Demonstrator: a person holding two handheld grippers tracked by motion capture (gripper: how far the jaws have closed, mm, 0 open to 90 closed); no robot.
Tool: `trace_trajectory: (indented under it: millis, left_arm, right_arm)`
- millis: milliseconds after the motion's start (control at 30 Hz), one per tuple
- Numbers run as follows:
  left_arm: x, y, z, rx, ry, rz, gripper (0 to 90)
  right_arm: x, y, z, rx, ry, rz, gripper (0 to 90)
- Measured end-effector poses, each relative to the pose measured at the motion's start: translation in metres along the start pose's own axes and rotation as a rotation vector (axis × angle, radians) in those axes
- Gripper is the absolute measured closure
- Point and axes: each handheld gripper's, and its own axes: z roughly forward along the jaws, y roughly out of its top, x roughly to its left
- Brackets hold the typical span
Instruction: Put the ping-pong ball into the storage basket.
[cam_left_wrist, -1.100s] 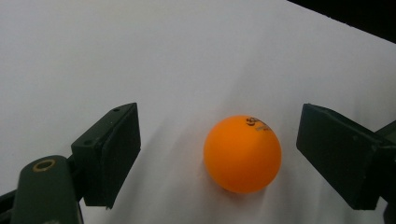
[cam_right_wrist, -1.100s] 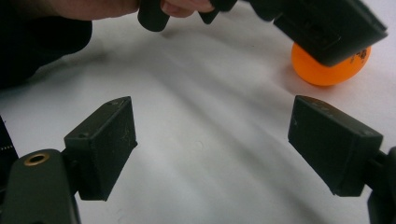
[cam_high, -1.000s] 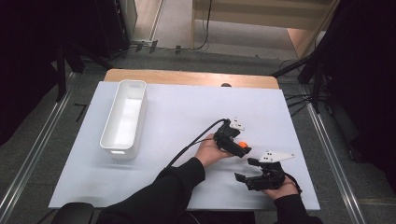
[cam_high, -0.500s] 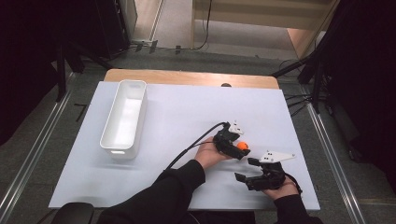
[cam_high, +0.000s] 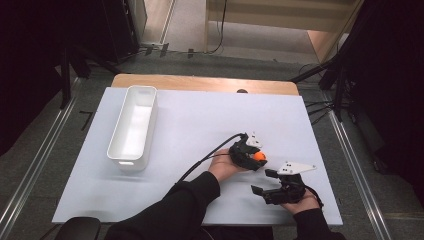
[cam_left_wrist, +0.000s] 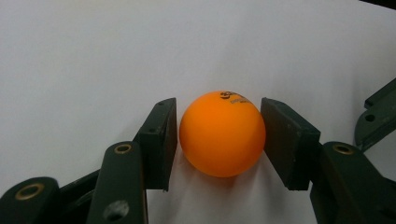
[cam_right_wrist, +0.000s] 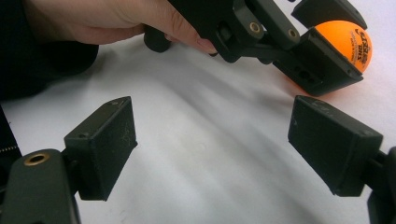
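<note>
Two pads (cam_left_wrist: 161, 140) flanking ball (cam_left_wrist: 222, 134), print visible

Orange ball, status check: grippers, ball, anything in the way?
Left gripper jaws flank the orange ball, pads at its sides, ball on the table. Right gripper open, empty, beside it. White bin far left; nothing blocking.

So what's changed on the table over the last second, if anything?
Very little has visibly changed. The left claw has stayed around the orange ball, its jaws close on either side of it on the white table; whether they actually grip it, I can't tell. The right claw has stayed open beside it, and the white bin has not moved.
</note>
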Motion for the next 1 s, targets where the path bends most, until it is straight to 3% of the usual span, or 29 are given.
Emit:
trace_trajectory:
  millis: [533,800,1000]
  left_arm:
    - [0.000,0.001,-0.002,0.003,-0.002,0.000,51.1]
    - [0.005,0.004,-0.009,-0.014,-0.016,-0.037,51.1]
    - [0.006,0.007,-0.014,-0.013,-0.020,-0.041,51.1]
  right_arm:
    - [0.001,0.000,0.001,0.013,0.006,-0.003,14.0]
    - [0.001,0.000,0.001,0.009,0.011,-0.009,15.9]
    - [0.001,0.000,0.001,0.015,0.011,-0.007,15.9]
